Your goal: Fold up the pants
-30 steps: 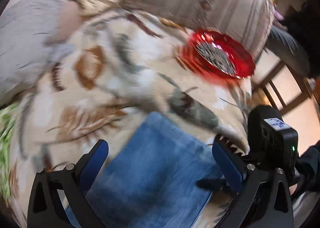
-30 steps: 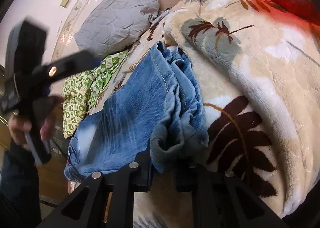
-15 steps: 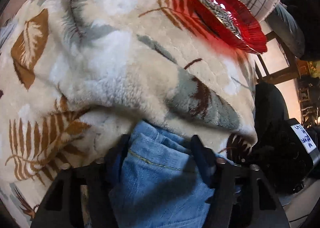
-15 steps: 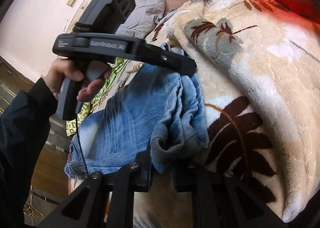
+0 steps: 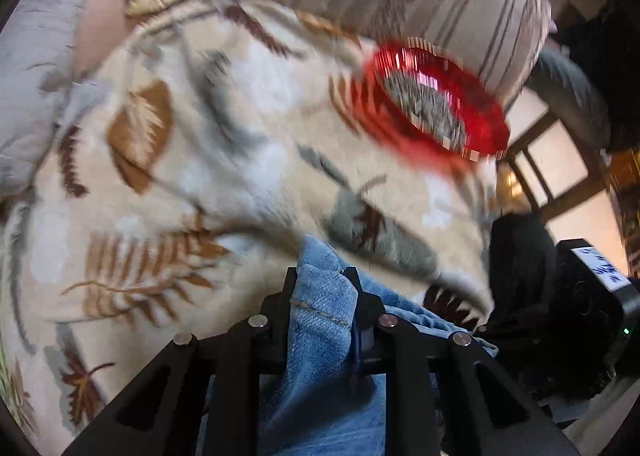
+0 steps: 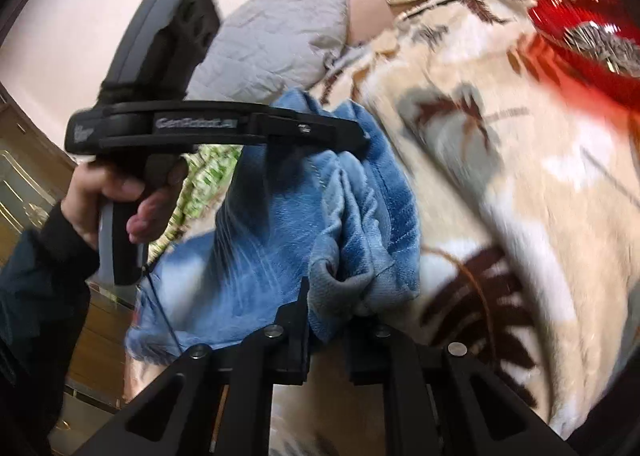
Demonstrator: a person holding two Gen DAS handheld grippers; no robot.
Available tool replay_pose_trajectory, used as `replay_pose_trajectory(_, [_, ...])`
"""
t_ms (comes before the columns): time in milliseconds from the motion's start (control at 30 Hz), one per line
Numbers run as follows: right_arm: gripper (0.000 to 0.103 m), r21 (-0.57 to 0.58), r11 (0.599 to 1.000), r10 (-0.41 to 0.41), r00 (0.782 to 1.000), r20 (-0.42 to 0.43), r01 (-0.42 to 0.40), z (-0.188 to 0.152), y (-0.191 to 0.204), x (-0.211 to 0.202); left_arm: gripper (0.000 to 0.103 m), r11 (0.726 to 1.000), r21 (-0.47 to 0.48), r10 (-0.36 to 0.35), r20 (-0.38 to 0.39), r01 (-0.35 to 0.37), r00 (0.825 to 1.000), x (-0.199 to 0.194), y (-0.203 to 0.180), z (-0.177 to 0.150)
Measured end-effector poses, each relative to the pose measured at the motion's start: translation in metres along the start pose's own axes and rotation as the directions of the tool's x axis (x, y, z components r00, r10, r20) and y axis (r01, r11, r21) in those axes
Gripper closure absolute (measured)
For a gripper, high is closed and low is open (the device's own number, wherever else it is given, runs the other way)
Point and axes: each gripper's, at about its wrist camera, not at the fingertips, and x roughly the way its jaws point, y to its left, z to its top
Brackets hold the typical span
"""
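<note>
Pants: blue denim pants (image 6: 280,240) lie bunched on the leaf-print blanket (image 6: 500,184) that covers the bed, on the side of the blanket away from the red dish (image 6: 580,40), with the grey pillow (image 6: 280,44) beyond them.
Left tool: left tool (image 5: 322,288) has a stitched denim edge between its fingers; the jaws are closing on it and the cloth already looks squeezed.
Right tool: right tool (image 6: 328,320) is pressed together on a thick rolled clump of denim at the end of the pants nearest its camera.
Hand: a hand (image 6: 116,196) in a dark sleeve grips the left tool's handle, on the far side of the pants from the red dish.
Done so far: both ends of one bunched edge appear to be taken; the cloth is layered, but untidily, so any fold reads as rough at best.
Left to do: by my judgement most of the task remains, namely lifting the gripped edge, drawing the denim taut, laying it flat over itself and smoothing it.
Uncertain: whether the legs are already laid together cannot be told, since much of the garment is hidden by the tools and motion blur.
Watch for: soft blanket pile could be dragged along with the denim.
</note>
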Motion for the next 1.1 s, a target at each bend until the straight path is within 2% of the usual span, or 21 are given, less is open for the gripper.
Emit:
replay_pose_trajectory(167, [0.091, -0.084, 0.996, 0.016, 0.997, 0.079, -0.009, 0.036, 0.021, -0.006, 0.082, 0.998, -0.033, 0.054, 0.101, -0.051, 0.993, -0.047, 0.023, 0.026])
replay_pose_trajectory(300, [0.091, -0.113, 0.994, 0.012, 0.991, 0.131, 0.003, 0.072, 0.028, -0.003, 0.082, 0.995, -0.049, 0.092, 0.129, -0.086, 0.987, -0.053, 0.040, 0.062])
replay_pose_trajectory(400, [0.091, -0.119, 0.992, -0.023, 0.985, 0.173, 0.044, 0.097, 0.024, 0.000, 0.081, 0.995, -0.055, 0.093, 0.125, -0.087, 0.988, -0.047, 0.053, 0.084])
replay_pose_trajectory(567, [0.091, -0.043, 0.993, -0.101, 0.981, 0.167, 0.109, 0.126, -0.007, 0.018, 0.081, 0.994, -0.070, 0.086, 0.054, -0.082, 0.995, 0.009, 0.076, 0.120])
replay_pose_trajectory(700, [0.091, 0.034, 0.987, -0.161, 0.982, 0.101, 0.158, 0.132, -0.045, 0.039, 0.081, 0.993, -0.089, 0.075, -0.053, -0.079, 0.996, 0.066, 0.090, 0.126])
replay_pose_trajectory(833, [0.091, 0.060, 0.981, -0.189, 0.980, 0.053, 0.186, 0.127, -0.066, 0.052, 0.081, 0.990, -0.091, 0.091, -0.144, -0.104, 0.985, 0.110, 0.091, 0.122])
replay_pose_trajectory(933, [0.091, 0.059, 0.979, -0.198, 0.979, 0.055, 0.195, 0.127, -0.069, 0.054, 0.079, 0.989, -0.081, 0.111, -0.168, -0.126, 0.979, 0.128, 0.087, 0.122])
replay_pose_trajectory(1100, [0.091, 0.077, 0.977, -0.201, 0.978, 0.055, 0.197, 0.124, -0.070, 0.047, 0.077, 0.986, -0.098, 0.114, -0.169, -0.132, 0.979, 0.124, 0.087, 0.124])
